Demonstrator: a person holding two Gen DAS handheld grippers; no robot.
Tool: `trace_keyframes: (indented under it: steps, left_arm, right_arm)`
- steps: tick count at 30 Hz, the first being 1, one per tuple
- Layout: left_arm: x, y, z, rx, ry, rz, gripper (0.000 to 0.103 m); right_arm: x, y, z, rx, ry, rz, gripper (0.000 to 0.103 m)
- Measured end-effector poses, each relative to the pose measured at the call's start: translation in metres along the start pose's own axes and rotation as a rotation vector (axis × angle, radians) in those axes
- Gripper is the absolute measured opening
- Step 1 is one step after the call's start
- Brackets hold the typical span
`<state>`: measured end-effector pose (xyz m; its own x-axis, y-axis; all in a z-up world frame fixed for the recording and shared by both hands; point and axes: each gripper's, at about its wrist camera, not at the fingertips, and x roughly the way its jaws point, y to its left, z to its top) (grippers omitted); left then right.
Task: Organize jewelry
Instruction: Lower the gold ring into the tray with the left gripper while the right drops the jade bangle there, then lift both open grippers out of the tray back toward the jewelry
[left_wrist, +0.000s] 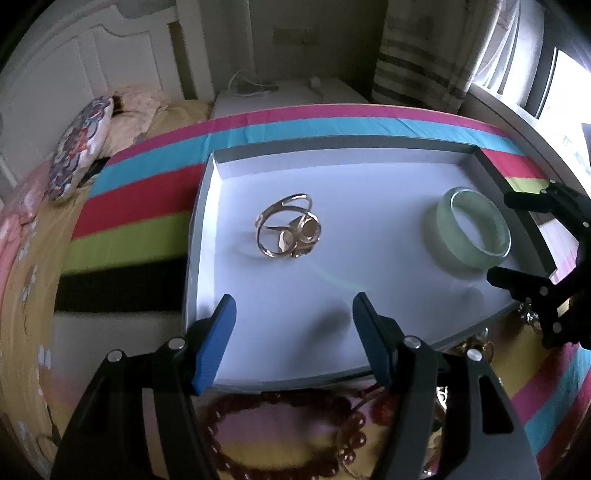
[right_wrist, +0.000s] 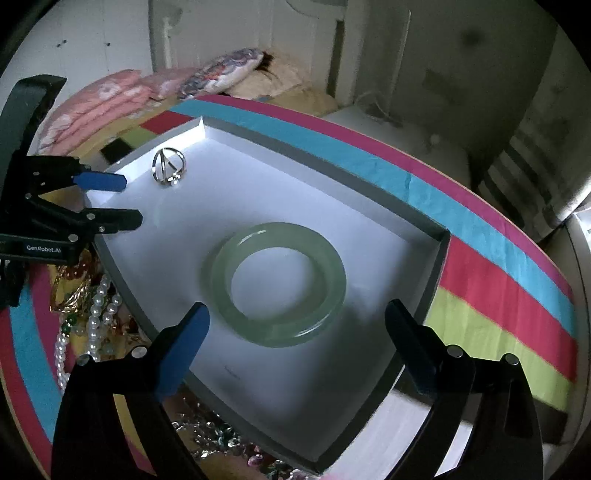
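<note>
A shallow white tray (left_wrist: 221, 177) (right_wrist: 439, 251) lies on a striped bed cover. In it are a gold wire bangle (left_wrist: 288, 227) (right_wrist: 168, 166) and a pale green jade bangle (left_wrist: 474, 230) (right_wrist: 277, 284). My left gripper (left_wrist: 293, 314) is open and empty above the tray's near edge; it also shows in the right wrist view (right_wrist: 125, 201). My right gripper (right_wrist: 297, 325) is open and empty just short of the jade bangle; it also shows in the left wrist view (left_wrist: 498, 240). A dark red bead bracelet (left_wrist: 280, 435) lies under my left gripper, outside the tray.
A pile of loose jewelry with pearl strands (right_wrist: 96, 317) and small stones (right_wrist: 221, 443) lies on the cover beside the tray. Pillows (left_wrist: 79, 147) and folded pink bedding (right_wrist: 103, 107) lie at the bed's head. A white nightstand (left_wrist: 295, 96) stands beyond.
</note>
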<state>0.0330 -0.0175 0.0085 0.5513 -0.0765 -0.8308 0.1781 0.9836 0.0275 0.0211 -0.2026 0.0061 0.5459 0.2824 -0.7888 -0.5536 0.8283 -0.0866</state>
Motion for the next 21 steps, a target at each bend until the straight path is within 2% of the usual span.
trace_keyframes:
  steps: [3,13,21]
  left_arm:
    - [-0.017,-0.004,-0.025,-0.006,-0.024,0.005,0.065]
    - [-0.056,-0.014,-0.085,-0.029,-0.091,0.027,0.065]
    - [-0.074,-0.015,-0.111,0.000,-0.115,0.002,0.066]
  right_arm:
    - [-0.012,0.012,-0.016,0.003,-0.042,-0.005,0.093]
    - [-0.035,0.049,-0.042,0.008,-0.038,-0.046,0.095]
    - [-0.053,0.077,-0.064,0.052,-0.032,-0.087,0.096]
